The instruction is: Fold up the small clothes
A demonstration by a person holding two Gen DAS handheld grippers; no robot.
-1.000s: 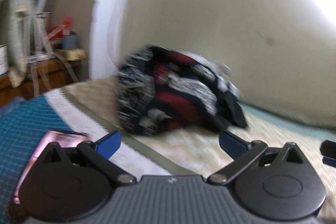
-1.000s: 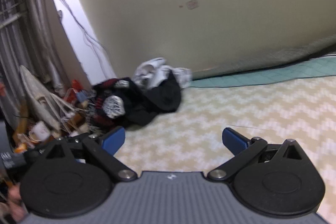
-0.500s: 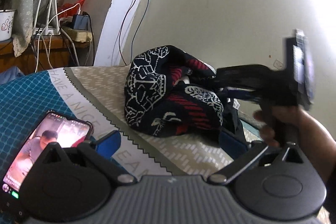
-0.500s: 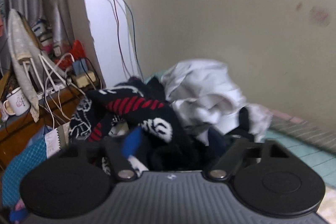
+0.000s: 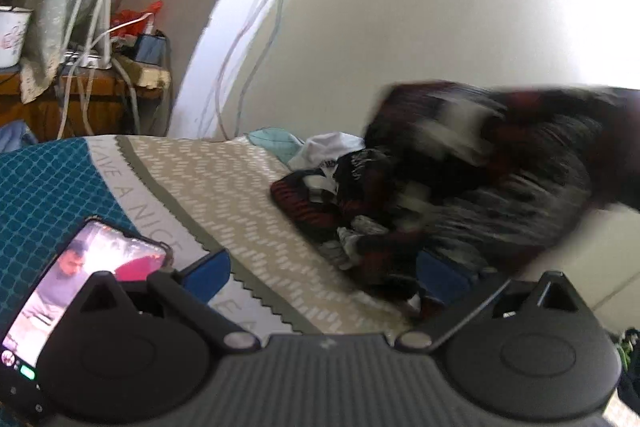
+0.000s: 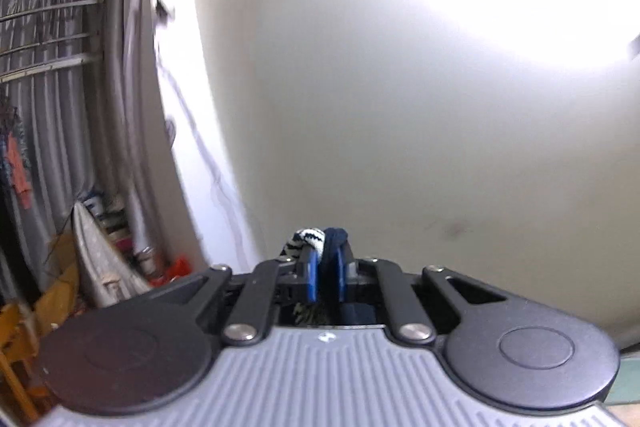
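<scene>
A dark patterned garment (image 5: 500, 163) with red and white marks hangs lifted and blurred at the right of the left wrist view, above a pile of small clothes (image 5: 352, 211) on the beige bed cover (image 5: 224, 179). My left gripper (image 5: 324, 275) is open and empty, low over the cover, its right finger beside the pile. My right gripper (image 6: 326, 277) is raised toward the wall and shut on a fold of the dark patterned garment (image 6: 316, 241).
A phone (image 5: 80, 291) with a lit screen lies on the teal blanket (image 5: 44, 195) at the lower left. A wooden shelf (image 5: 80, 95) with cables and a mug stands at the back left. The cream wall (image 5: 400, 27) is close behind the pile.
My right gripper has closed on the dark patterned garment and lifted it off the pile toward the wall. My left gripper has stayed open near the pile.
</scene>
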